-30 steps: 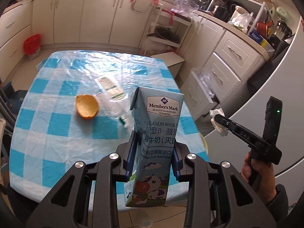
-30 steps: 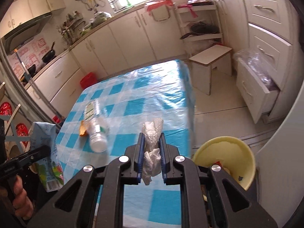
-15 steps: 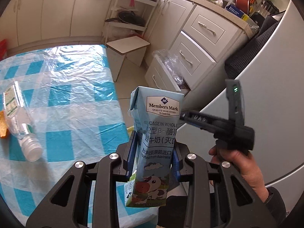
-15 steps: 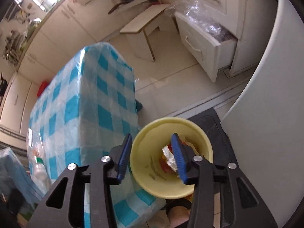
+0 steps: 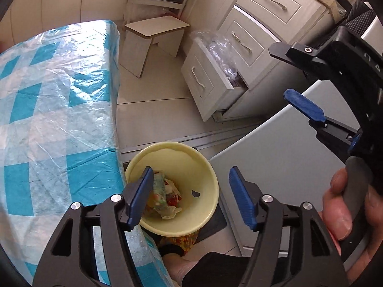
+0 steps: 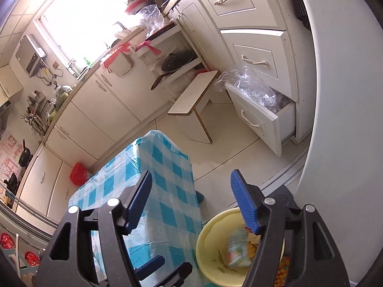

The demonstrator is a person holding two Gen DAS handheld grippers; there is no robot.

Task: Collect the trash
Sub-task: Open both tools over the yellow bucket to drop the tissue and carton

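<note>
- Two grippers hang over a yellow bin [image 5: 182, 227] standing on the floor hard against the tabletop [image 5: 59, 119] edge, with a grey appliance door [image 5: 287, 143] just beside its other side.
- Left gripper [image 5: 189, 196]: fingers opening, nothing between them; the milk carton [image 5: 160, 191] lies below in the bin among other trash.
- Right gripper [image 6: 191, 201]: fingers opening and empty, the bin [image 6: 208, 251] below its right finger.
</note>
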